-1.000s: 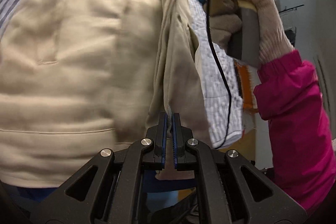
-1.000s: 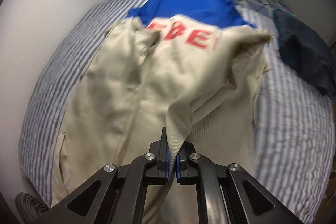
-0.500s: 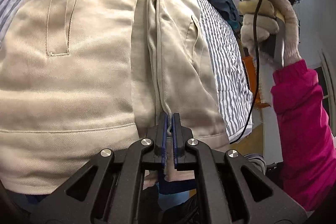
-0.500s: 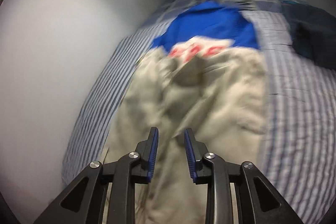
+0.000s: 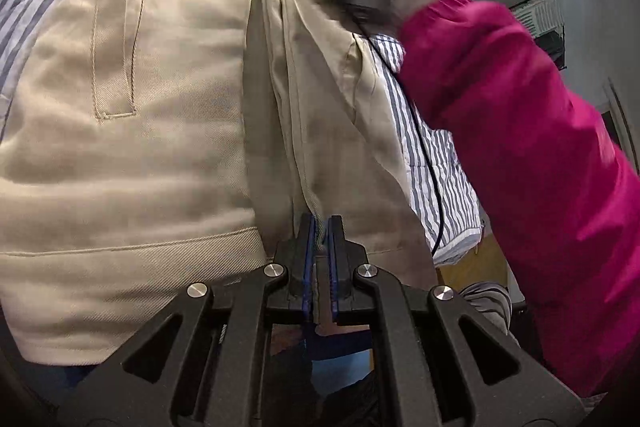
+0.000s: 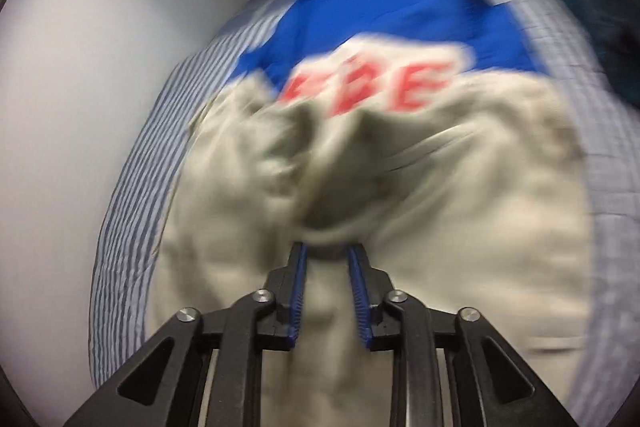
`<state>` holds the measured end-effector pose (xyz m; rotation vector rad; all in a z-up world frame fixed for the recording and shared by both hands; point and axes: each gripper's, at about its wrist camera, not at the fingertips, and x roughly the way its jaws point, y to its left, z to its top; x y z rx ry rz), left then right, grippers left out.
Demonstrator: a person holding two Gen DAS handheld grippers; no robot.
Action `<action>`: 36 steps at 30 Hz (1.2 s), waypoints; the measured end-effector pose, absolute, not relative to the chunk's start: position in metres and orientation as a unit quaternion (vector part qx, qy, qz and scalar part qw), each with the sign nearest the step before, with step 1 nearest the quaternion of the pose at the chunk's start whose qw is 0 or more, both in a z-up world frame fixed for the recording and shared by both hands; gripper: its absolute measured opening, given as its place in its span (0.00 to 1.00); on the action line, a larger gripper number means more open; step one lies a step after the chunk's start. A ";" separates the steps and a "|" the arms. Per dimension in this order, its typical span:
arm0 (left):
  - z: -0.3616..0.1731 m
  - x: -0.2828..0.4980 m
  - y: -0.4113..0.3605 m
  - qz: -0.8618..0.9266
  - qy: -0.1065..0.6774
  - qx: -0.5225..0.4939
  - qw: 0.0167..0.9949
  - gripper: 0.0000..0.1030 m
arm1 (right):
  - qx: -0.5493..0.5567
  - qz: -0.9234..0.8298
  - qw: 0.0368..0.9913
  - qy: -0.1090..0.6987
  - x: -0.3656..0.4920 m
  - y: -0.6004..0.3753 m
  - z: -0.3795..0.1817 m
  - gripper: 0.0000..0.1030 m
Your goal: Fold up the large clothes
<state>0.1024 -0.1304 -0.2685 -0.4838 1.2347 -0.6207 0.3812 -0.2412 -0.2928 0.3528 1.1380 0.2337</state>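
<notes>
We keep our left gripper point(image 5: 320, 227) clamped on the hem edge of the beige trousers point(image 5: 140, 147), which lie flat ahead of it on the striped bedsheet point(image 5: 432, 163), so the garment stays anchored. Our right gripper point(image 6: 327, 255) hangs over bunched cloth, its jaws closing with a fold between them, not yet pinched. A second ago it held a lifted flap; half a second ago it stood apart and empty.

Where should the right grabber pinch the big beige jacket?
Probably the raised ridge of cloth on the beige jacket, coming from above. It stands up off the bed, so the closing jaws of the right gripper can straddle it. The left gripper pins the hem.
</notes>
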 end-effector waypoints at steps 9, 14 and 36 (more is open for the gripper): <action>-0.238 0.089 -0.118 -0.307 0.534 -0.209 0.760 0.03 | 0.143 0.137 0.844 0.498 0.301 -0.271 -0.220 0.22; -0.228 0.087 -0.089 -0.282 0.514 -0.192 0.787 0.22 | 0.125 0.090 0.856 0.494 0.204 -0.318 -0.211 0.24; -0.248 0.086 -0.003 -0.214 0.510 -0.180 0.813 0.62 | 0.130 0.119 0.843 0.508 0.046 -0.304 -0.246 0.59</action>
